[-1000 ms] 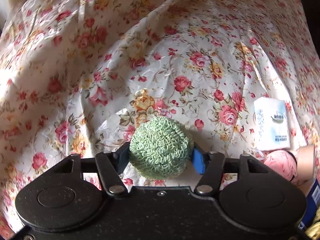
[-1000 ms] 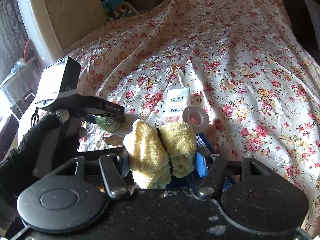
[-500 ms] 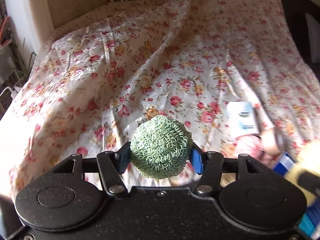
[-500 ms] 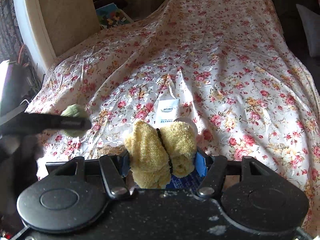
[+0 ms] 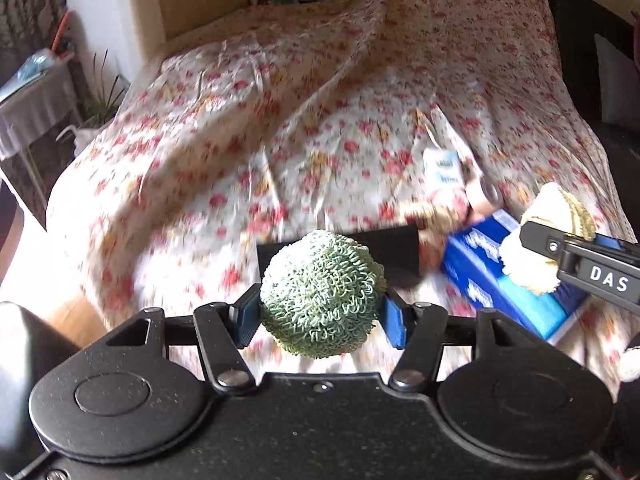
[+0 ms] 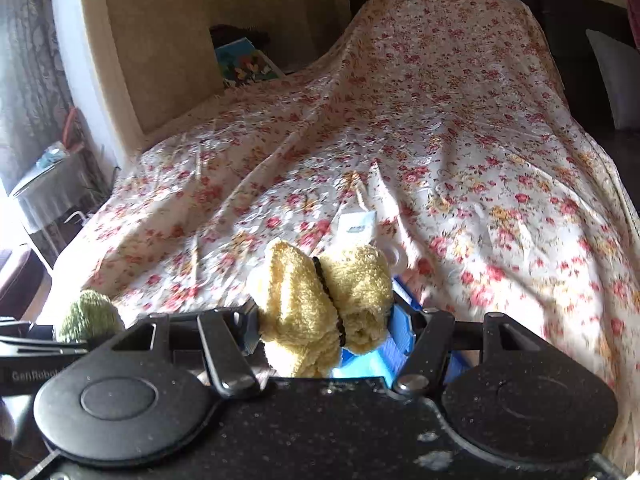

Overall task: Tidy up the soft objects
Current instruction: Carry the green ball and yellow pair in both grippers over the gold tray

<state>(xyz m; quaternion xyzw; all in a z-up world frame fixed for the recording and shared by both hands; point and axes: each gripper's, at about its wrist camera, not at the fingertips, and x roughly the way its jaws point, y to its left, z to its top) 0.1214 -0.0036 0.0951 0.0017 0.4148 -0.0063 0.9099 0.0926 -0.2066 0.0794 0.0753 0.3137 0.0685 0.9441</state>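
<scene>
both sets of fingers are clamped on soft things, lifted clear of the bed.

left gripper (image 5: 320, 314) pinches a green knitted ball (image 5: 322, 294) between its blue pads (image 5: 394, 320), squeezed at its widest so it won't roll out. right gripper (image 6: 326, 326) grips a yellow fluffy bundle (image 6: 320, 304) tied with a dark band, over a blue box (image 5: 508, 276). both hang above the floral bedspread (image 6: 440, 120), probably carried off for sorting; a white packet (image 5: 442, 168) lies behind.

Matte black, speckled housings on left gripper (image 5: 322, 316) and right gripper (image 6: 326, 330). Two round caps behind each pair of tongs; silver rivets on black linkage bars; ribbed blue pads (image 5: 394, 320) at fingertips. White lettering "DAS" along one side.
</scene>
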